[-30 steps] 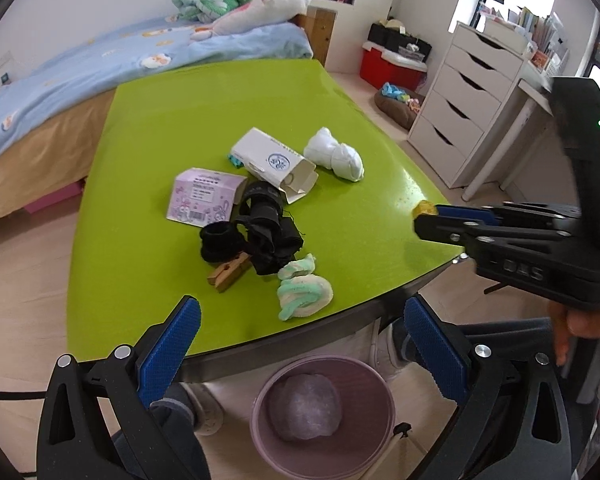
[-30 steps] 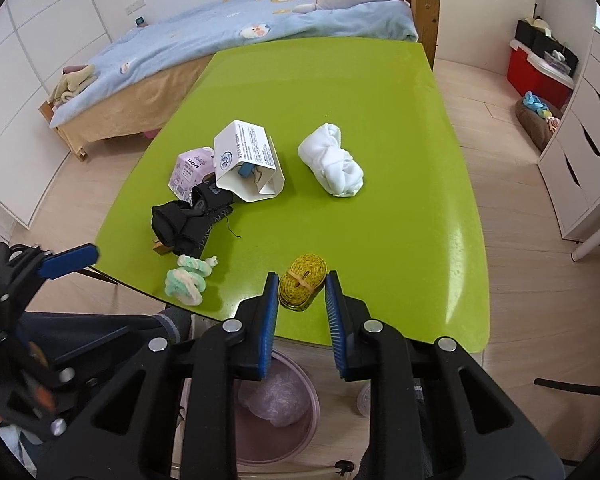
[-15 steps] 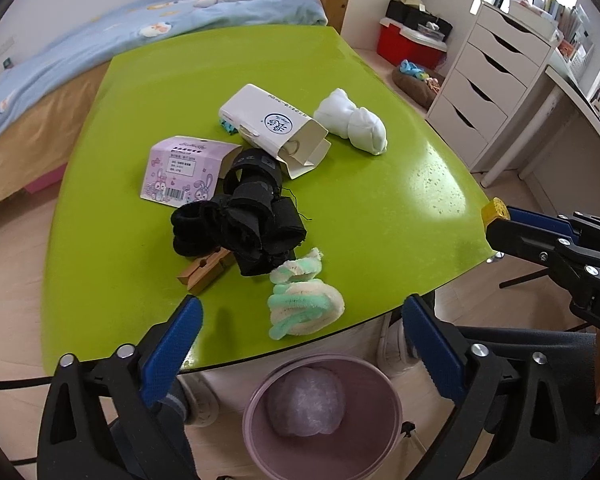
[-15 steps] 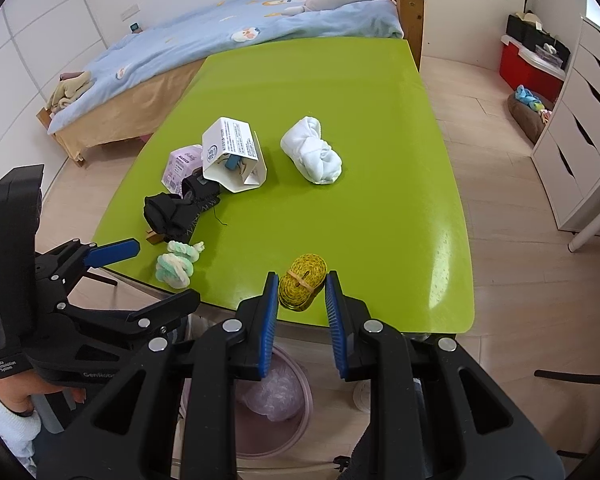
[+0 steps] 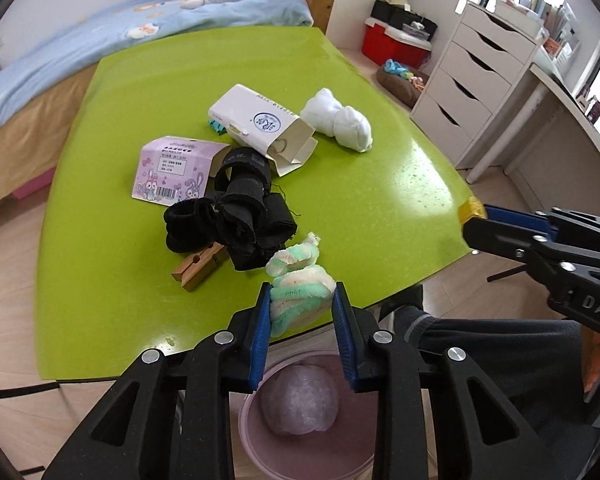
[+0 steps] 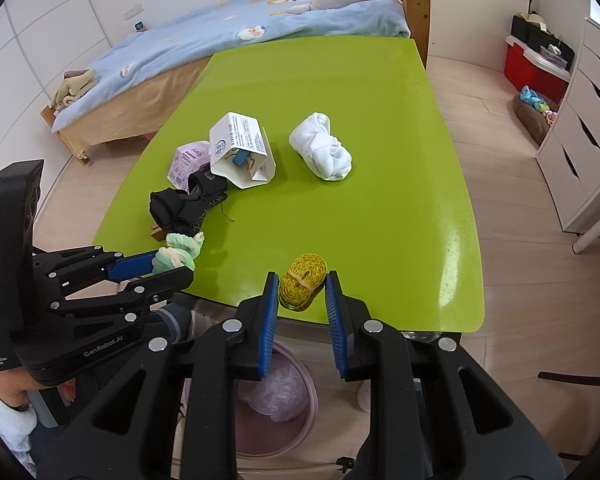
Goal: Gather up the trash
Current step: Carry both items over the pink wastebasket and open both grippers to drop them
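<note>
Now, left hand-held gripper clamped on green-white fuzzy bundle, right hand-held gripper narrowly apart — flanking yellow roll

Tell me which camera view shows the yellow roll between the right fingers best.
The right wrist view: the yellow roll shows whole, bound by a rubber band, between the right gripper fingers. The left wrist view shows only its yellow tip.

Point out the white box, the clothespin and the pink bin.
white box [image 5: 256,122], left wrist view, top face by the logo
clothespin [image 5: 198,266], left wrist view, middle of the wood
pink bin [image 5: 256,446], left wrist view, left inner wall
</note>
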{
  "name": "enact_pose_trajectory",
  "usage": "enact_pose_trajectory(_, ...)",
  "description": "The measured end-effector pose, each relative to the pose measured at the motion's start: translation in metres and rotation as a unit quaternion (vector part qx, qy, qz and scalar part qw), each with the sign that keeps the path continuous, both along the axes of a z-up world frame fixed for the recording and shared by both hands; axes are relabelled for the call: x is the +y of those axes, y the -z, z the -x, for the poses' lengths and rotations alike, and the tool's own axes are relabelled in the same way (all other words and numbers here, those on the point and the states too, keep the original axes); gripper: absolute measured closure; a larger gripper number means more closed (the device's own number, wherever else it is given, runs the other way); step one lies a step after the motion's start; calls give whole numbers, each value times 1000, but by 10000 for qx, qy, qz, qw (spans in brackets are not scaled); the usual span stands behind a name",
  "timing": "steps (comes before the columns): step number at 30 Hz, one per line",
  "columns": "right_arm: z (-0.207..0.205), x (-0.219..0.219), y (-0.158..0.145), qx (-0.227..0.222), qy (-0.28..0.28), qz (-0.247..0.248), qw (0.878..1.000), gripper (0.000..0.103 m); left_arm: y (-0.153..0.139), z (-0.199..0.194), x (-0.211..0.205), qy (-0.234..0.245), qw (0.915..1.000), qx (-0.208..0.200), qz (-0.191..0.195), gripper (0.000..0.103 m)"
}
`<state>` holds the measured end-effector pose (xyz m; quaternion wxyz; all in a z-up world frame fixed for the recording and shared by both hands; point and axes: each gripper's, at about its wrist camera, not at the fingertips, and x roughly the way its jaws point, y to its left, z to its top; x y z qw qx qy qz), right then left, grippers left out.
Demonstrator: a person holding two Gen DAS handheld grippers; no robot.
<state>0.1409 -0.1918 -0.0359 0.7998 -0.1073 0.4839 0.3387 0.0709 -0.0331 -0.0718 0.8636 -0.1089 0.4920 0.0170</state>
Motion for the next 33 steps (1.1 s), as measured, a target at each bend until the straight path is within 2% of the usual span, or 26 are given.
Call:
enact_pose_trajectory(16, 49, -13, -23, -107, -332, -291, 9990, 79, -37, 56, -8, 456, 9984, -319, -72, 74)
enact_pose_trajectory(30, 104, -36, -27, 34, -510, -397, 9979, 79, -29, 100, -34, 860, 9959, -275, 114, 74)
enact_pose_trajectory(33, 110, -39, -26, 72, -532, -390, 9978, 79, -26, 105, -39, 928, 9953, -234, 174, 70)
